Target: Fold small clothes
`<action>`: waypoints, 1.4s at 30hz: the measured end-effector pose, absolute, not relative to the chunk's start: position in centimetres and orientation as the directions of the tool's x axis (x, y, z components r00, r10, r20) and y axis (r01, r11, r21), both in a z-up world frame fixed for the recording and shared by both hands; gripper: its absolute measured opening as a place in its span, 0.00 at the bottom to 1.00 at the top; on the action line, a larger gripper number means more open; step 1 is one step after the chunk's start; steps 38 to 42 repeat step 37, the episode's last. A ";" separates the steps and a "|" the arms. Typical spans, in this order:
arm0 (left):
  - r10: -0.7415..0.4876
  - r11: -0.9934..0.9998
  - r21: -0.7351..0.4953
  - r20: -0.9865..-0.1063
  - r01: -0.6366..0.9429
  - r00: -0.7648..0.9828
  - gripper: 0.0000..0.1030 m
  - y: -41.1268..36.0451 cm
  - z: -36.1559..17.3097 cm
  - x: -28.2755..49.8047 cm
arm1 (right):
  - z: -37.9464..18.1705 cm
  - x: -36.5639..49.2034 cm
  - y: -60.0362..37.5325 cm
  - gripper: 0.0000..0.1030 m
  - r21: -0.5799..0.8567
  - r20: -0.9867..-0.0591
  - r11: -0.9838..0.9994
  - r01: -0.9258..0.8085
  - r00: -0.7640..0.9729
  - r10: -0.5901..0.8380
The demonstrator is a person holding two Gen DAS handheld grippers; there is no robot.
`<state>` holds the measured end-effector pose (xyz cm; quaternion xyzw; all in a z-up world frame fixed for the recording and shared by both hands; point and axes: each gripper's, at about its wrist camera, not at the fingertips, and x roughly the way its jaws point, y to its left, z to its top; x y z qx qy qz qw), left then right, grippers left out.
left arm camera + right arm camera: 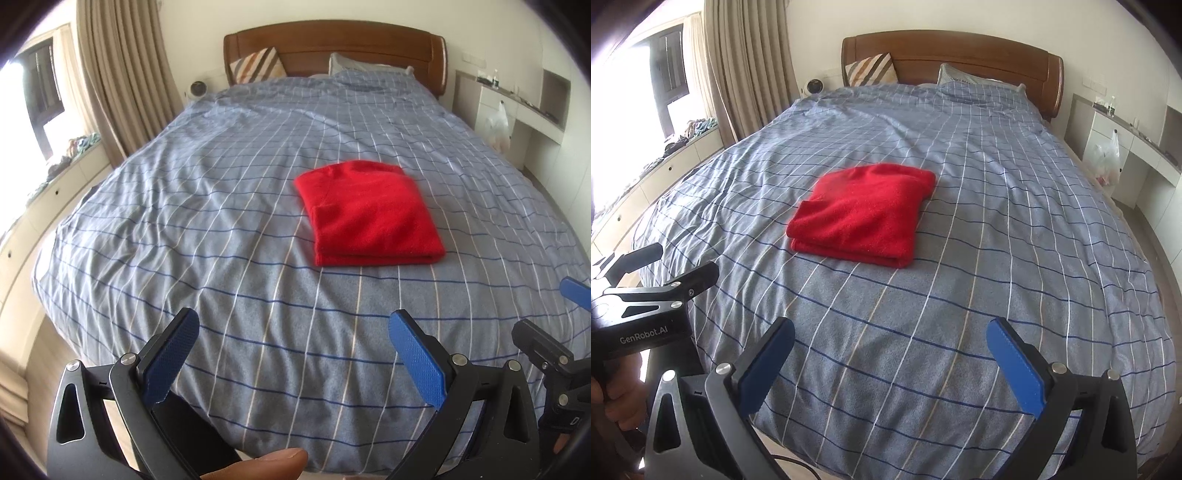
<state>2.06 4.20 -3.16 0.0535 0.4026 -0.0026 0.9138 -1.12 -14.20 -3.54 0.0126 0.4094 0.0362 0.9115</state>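
Folded red garment point(369, 214) point(862, 214) lies mid-bed on the checked blue duvet point(221, 221) point(1015, 240), well ahead of the left hand-held gripper point(293, 360) and right hand-held gripper point(890, 363), both gaping wide and holding nothing.

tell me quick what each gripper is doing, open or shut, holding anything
Left gripper: jaws open, holding nothing, apart from the folded red garment.
Right gripper: jaws open, holding nothing.
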 end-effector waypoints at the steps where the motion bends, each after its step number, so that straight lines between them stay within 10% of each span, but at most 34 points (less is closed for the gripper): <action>1: 0.036 0.995 0.091 -0.740 0.047 0.672 1.00 4.2 -3.2 2.0 | -3.5 -1.2 -14.1 0.99 0.046 -0.748 0.998 -0.052 0.660 0.069; 42: 0.073 0.995 0.099 -0.718 -0.002 0.692 1.00 4.0 -1.5 0.5 | -1.2 -1.3 -13.0 0.99 0.013 -0.733 0.999 -0.038 0.680 0.035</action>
